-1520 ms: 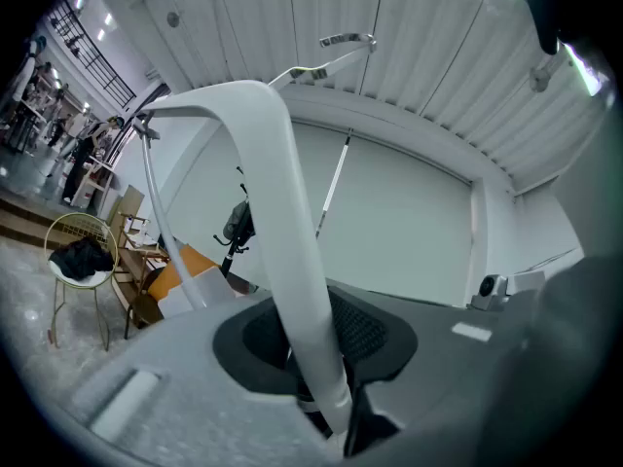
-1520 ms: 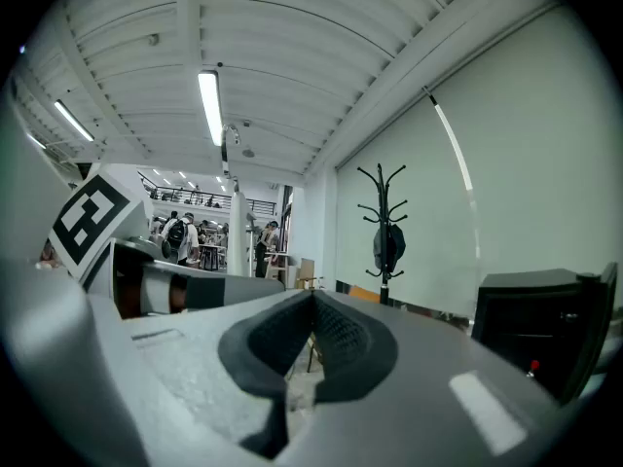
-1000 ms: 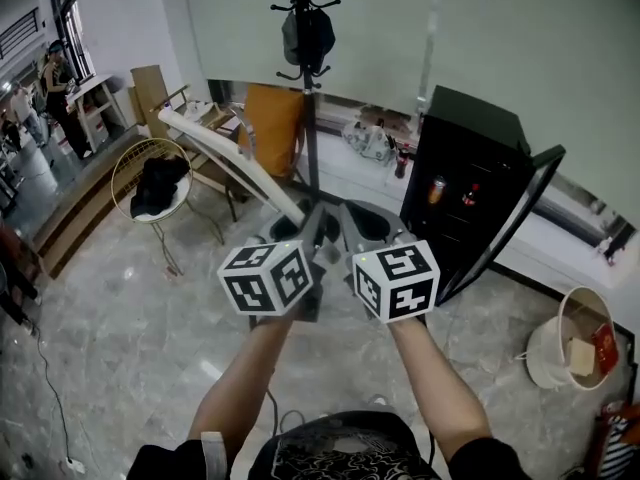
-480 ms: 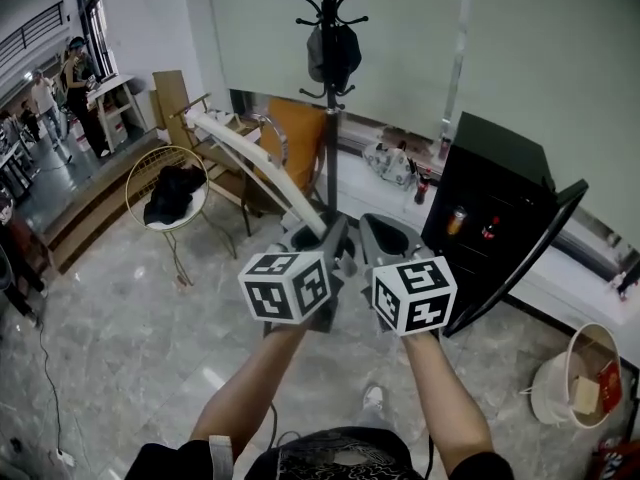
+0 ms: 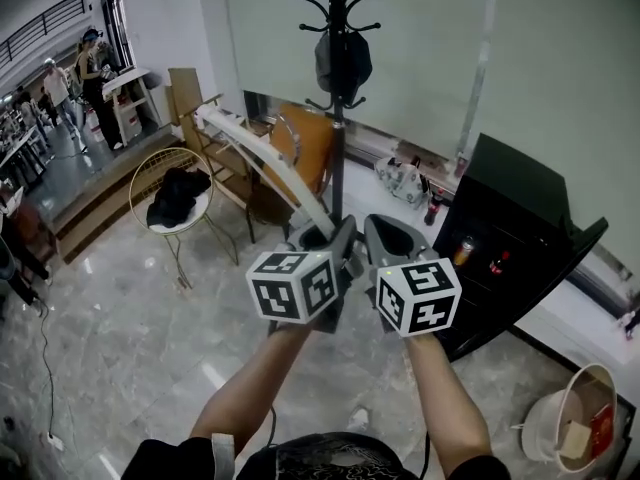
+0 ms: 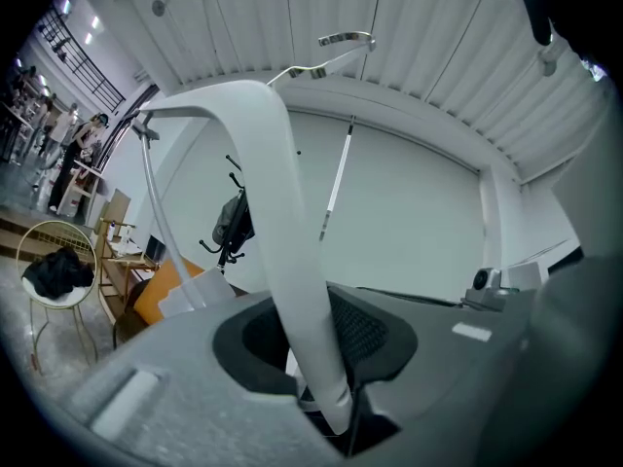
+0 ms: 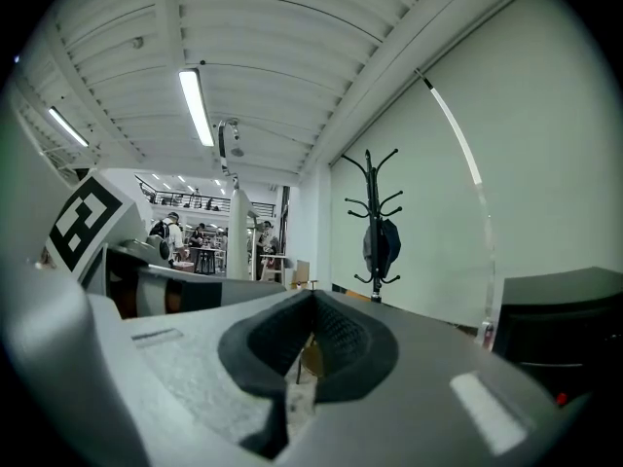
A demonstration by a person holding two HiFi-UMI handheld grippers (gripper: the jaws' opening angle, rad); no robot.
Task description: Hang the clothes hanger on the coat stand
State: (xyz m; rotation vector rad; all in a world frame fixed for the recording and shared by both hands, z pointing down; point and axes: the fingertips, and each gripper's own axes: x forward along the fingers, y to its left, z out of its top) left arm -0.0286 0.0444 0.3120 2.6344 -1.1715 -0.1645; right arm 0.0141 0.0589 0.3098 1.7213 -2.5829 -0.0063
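In the head view my left gripper [image 5: 333, 240] is shut on one arm of a white clothes hanger [image 5: 262, 165], which slants up and to the left. In the left gripper view the hanger [image 6: 277, 212] rises from between the jaws, its metal hook [image 6: 346, 39] at the top. My right gripper [image 5: 392, 236] is held close beside the left one, shut and holding nothing. The black coat stand [image 5: 338, 28] stands straight ahead by the wall with a dark cap [image 5: 343, 63] on one peg. The coat stand [image 7: 376, 212] also shows in the right gripper view, some way off.
A black cabinet [image 5: 520, 228] with its door open stands to the right of the stand. An orange chair [image 5: 305, 148] and wooden furniture stand at the stand's left. A gold wire chair [image 5: 165, 168] holds dark clothing. A white bucket [image 5: 560, 433] is at lower right. People [image 5: 88, 63] stand far left.
The coat stand and the room have drawn nearer and shifted right in the head view. Both grippers kept their pose, the left still shut on the hanger.
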